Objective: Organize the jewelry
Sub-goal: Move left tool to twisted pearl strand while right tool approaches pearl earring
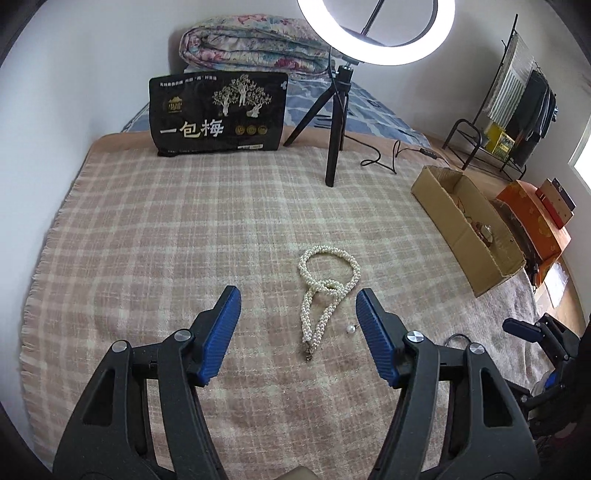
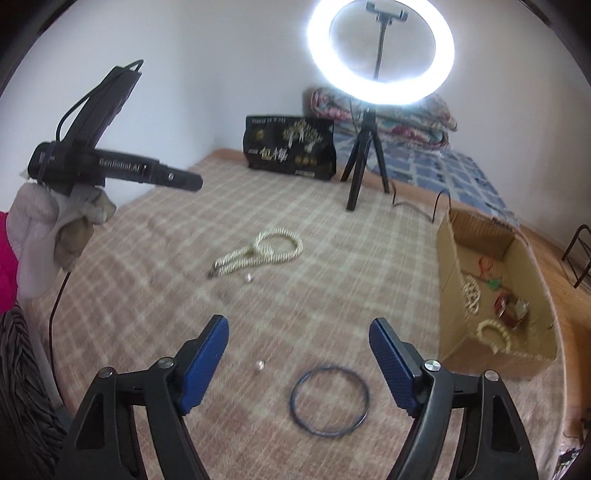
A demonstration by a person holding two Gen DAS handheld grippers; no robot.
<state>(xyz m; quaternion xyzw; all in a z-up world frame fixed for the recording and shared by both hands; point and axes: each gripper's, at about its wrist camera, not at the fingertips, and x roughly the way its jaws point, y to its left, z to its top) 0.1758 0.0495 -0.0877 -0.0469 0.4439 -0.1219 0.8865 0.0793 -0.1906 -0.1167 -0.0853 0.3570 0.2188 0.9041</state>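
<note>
Your left gripper (image 1: 297,301) hangs above the checked blanket (image 1: 166,236) with its blue pads spread wide and nothing pinched between them; the pearl necklace (image 1: 325,291) lies on the cloth in the gap as you see it, its upper loop lying open and its doubled strand running down to a small dark clasp, but the pads stand clear of it on both sides. A loose pearl bead (image 1: 349,329) sits just beside the right-hand pad, partly tucked behind its edge. Your right gripper (image 2: 298,326) is likewise wide and empty, held over a thin dark bangle (image 2: 330,400) that lies flat on the blanket, nearer its right finger. A second small bead (image 2: 260,365) rests by the left finger; this view is smeared, so it may be clear glass or a pearl. At the blanket's right edge the cardboard box (image 2: 448,258) stands open, already holding pearl strands, something red and something green, though its near wall hides the bottom and the blur swallows the detail. In the left wrist view only a corner of your right gripper shows at the frame's lower right. Farther back stand a ring light (image 1: 376,33) on a small tripod, its top cut off, and a black snack bag (image 1: 218,112) propped upright. In the right wrist view your gloved left hand (image 2: 55,229) holds its tool at the left.
</note>
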